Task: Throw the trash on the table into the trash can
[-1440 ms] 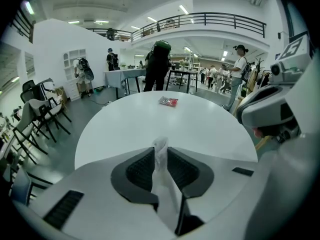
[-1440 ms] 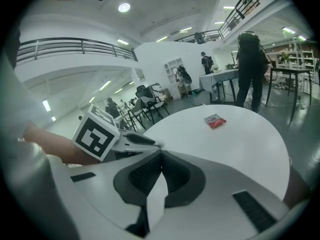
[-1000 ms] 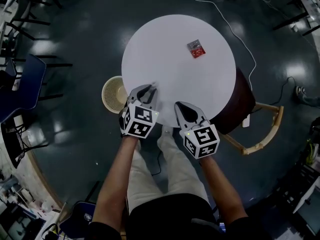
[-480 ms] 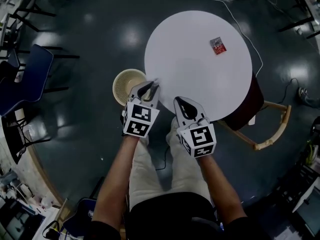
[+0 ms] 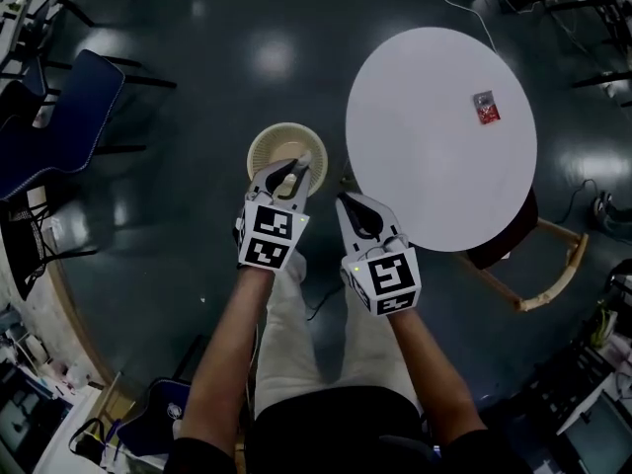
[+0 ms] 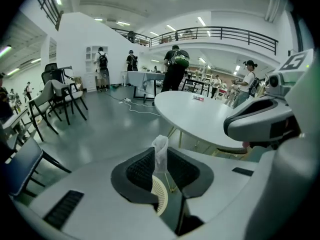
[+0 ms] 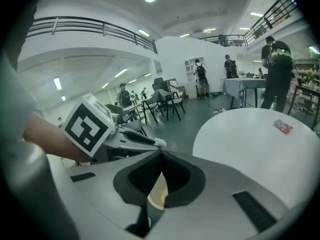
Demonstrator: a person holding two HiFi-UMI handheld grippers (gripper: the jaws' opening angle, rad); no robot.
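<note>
My left gripper [image 5: 292,173] is shut on a small white crumpled scrap [image 6: 160,150] that sticks up between its pads. It hangs over the cream woven trash can [image 5: 273,143], whose rim shows below the jaws [image 6: 161,196]. My right gripper [image 5: 346,201] is shut with nothing in it, just right of the can and near the edge of the white round table [image 5: 425,156]. In the right gripper view the can [image 7: 159,192] lies under the closed jaws. A small red packet [image 5: 485,107] lies on the table's far side [image 7: 283,126].
A blue chair [image 5: 61,136] stands at the left. A dark seat with wooden legs [image 5: 538,265] sits under the table's right edge. A white cable [image 5: 456,6] runs over the dark floor. Several people [image 6: 175,66] and chairs [image 6: 60,96] stand far off.
Both grippers have moved left off the table's near edge. The left one, still holding the white scrap, now hangs over the trash can. The table has shifted right in view.
</note>
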